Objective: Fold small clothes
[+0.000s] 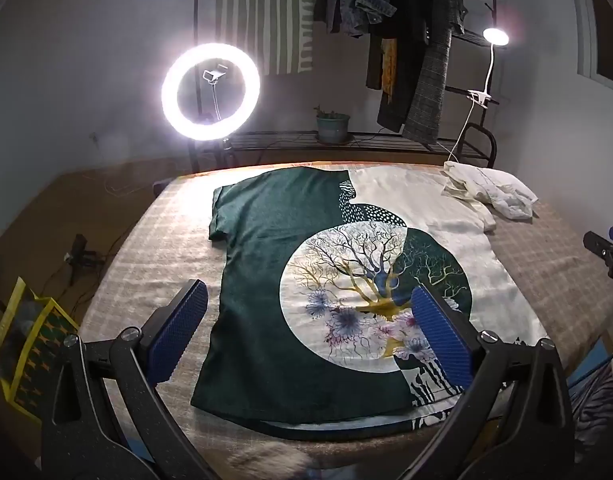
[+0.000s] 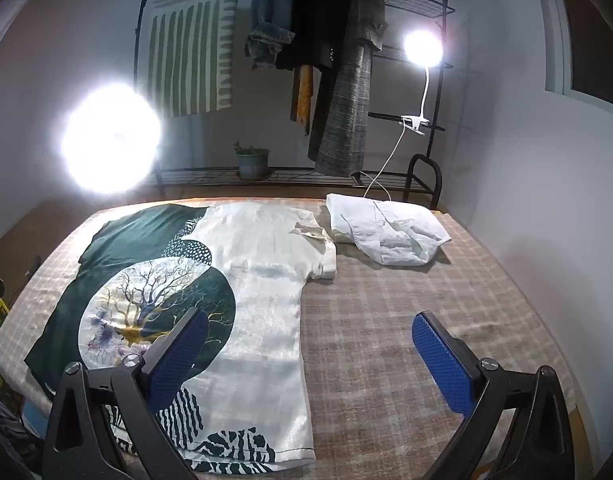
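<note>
While both of your grippers hang spread and empty over the near end of the bed [image 2: 386,320], the T-shirt [image 1: 266,280] lies flat ahead of them, unfolded. Its long axis runs from the hem at the bottom of each frame up to the collar end near the top, so it points away from you toward the clothes rack [image 2: 346,60].

In the left wrist view, the left gripper [image 1: 306,320] straddles the green half and the round tree print, hem just below its blue pads. In the right wrist view, the right gripper [image 2: 310,356] sits off the cream side: its left pad overlaps the print, its right pad is over bare plaid cover. The cream sleeve [image 2: 318,248] juts toward the upper middle, near the white crumpled garment [image 2: 386,232] at upper right.

Your left gripper looks nearer the shirt's centre; the right is better placed for the cream edge. A lengthwise fold probably comes first.
</note>
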A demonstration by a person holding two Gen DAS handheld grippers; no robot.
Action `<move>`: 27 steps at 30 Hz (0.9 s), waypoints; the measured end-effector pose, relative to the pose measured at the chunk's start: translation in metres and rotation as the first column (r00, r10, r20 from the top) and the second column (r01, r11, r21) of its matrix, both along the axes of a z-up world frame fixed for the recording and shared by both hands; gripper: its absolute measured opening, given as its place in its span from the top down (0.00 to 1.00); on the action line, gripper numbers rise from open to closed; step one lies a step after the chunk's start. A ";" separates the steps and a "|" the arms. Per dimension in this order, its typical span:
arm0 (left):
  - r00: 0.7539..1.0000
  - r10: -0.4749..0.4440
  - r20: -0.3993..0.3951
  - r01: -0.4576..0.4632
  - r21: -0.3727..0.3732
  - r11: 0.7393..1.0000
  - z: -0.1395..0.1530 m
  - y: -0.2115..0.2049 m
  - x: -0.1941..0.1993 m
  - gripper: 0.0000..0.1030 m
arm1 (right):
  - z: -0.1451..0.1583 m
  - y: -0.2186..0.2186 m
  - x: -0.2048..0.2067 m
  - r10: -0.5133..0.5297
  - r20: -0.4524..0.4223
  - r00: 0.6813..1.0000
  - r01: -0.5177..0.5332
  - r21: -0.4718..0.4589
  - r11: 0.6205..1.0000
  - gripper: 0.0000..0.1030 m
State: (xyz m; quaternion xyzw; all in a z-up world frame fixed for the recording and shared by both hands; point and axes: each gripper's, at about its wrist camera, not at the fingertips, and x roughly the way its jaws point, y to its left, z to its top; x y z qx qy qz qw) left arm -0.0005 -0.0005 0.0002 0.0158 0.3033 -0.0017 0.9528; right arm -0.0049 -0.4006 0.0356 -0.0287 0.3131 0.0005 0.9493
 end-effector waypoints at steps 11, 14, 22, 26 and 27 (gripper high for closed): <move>0.999 0.042 0.010 -0.042 -0.039 0.998 0.000 0.009 0.003 0.00 | -0.001 0.004 0.001 0.005 -0.003 1.000 -0.005 -0.003 1.000 0.00; 0.998 0.056 0.016 -0.055 -0.037 0.998 0.004 0.015 0.000 0.00 | 0.000 0.006 0.001 0.003 0.000 1.000 -0.003 -0.006 1.000 0.00; 0.998 0.057 0.031 -0.056 -0.033 0.998 0.008 0.018 -0.001 0.00 | -0.001 0.004 0.001 0.003 0.000 1.000 -0.003 -0.006 1.000 0.00; 0.998 0.052 0.032 -0.051 -0.029 0.998 0.009 0.017 -0.001 0.00 | -0.001 0.005 0.001 0.003 0.000 1.000 -0.003 -0.005 1.000 0.00; 0.998 0.051 0.034 -0.051 -0.025 0.998 0.009 0.014 -0.002 0.00 | -0.001 0.004 0.001 0.003 0.000 1.000 -0.003 -0.005 1.000 0.00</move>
